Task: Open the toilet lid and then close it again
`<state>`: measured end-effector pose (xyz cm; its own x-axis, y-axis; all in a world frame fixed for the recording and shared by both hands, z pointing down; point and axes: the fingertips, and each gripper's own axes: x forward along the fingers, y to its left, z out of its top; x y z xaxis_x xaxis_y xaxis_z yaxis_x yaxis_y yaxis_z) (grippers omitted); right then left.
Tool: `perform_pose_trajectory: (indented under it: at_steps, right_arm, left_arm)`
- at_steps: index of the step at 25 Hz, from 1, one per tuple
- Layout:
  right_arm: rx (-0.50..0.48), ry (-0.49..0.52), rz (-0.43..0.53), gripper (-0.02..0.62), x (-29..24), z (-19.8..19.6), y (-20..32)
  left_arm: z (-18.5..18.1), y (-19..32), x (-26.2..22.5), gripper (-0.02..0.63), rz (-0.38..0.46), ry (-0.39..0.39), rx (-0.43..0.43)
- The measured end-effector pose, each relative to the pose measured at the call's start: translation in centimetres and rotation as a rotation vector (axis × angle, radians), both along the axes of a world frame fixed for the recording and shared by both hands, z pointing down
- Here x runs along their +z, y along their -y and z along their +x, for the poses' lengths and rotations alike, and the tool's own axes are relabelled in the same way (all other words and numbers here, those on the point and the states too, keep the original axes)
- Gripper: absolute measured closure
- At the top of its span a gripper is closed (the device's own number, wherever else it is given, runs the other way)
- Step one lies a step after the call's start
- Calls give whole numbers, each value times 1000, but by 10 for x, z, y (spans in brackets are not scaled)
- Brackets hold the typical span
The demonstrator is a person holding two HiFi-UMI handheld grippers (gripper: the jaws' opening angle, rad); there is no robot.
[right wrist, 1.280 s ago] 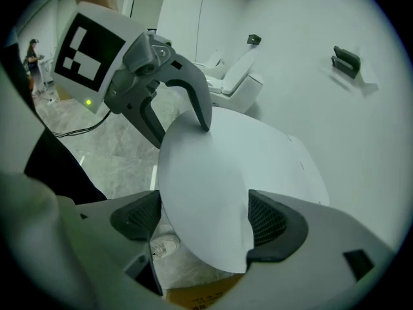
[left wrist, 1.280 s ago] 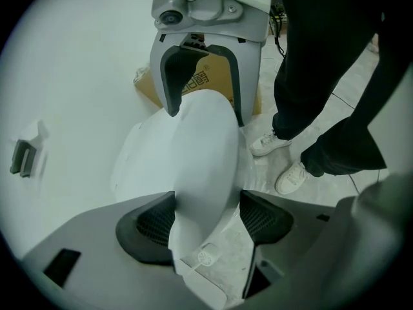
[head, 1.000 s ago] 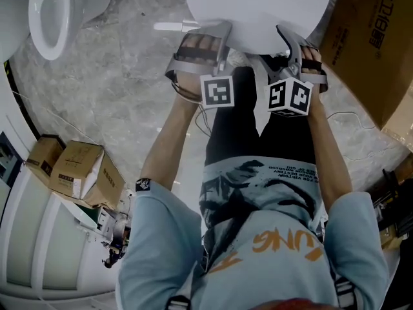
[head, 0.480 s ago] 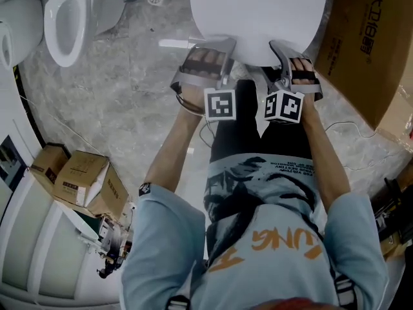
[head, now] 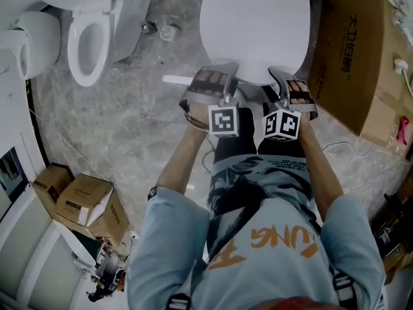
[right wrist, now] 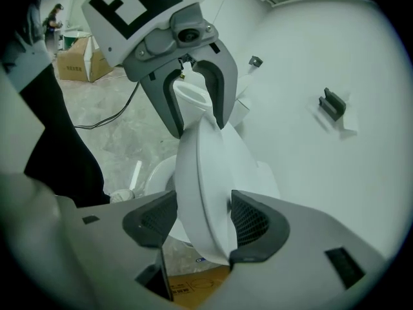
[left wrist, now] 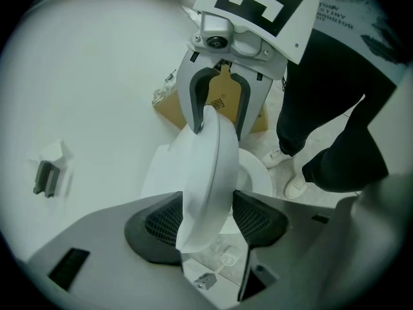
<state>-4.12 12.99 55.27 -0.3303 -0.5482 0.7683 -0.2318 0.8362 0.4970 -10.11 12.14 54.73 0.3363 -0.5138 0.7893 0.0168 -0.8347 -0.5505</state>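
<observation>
My left gripper and right gripper, jaws just closing, clamp the lid edge, lid partly raised; finishing opening and shutting it still left

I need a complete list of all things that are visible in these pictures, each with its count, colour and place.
toilet lid: one, white, top centre of the head view, lifted off its seat.
second toilet: one, white, top left, uncovered.
large cardboard box: one, brown, right of the lid.
small cardboard boxes: two, brown, lower left on the floor.
rod: one, white, on the floor by the lid's left side.
floor: grey, marbled.
left gripper: one, grey, jaws have just been closing, pads on the lid's front edge.
right gripper: one, grey, likewise closing on that edge, beside the left one.
person: one, light blue shirt, black trousers, bottom centre.
</observation>
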Motion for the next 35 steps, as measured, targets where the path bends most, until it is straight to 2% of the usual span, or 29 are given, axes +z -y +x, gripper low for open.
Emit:
perform_pose_trajectory:
  at_steps: [8, 12, 16, 21, 25, 27, 35]
  right_arm:
    - [13, 10, 94, 354, -62, 13, 19]
    - [27, 16, 125, 367, -89, 18, 31]
    - [48, 42, 155, 370, -116, 22, 50]
    - [92, 108, 184, 368, -150, 26, 72]
    - [114, 181, 202, 362, -179, 37, 101]
    - [114, 213, 213, 362, -194, 42, 112]
    - [93, 345, 236, 365, -243, 58, 168]
  left_arm:
    - [9, 25, -64, 339, 93, -24, -9]
    - [14, 39, -90, 334, 109, -35, -26]
    - [18, 56, -114, 334, 101, -78, -52]
    - [20, 79, -151, 342, 124, -112, -62]
    - [29, 104, -178, 357, 160, -174, -119]
    - [33, 115, -190, 377, 177, -202, -132]
    - [49, 174, -235, 379, 236, -260, -203]
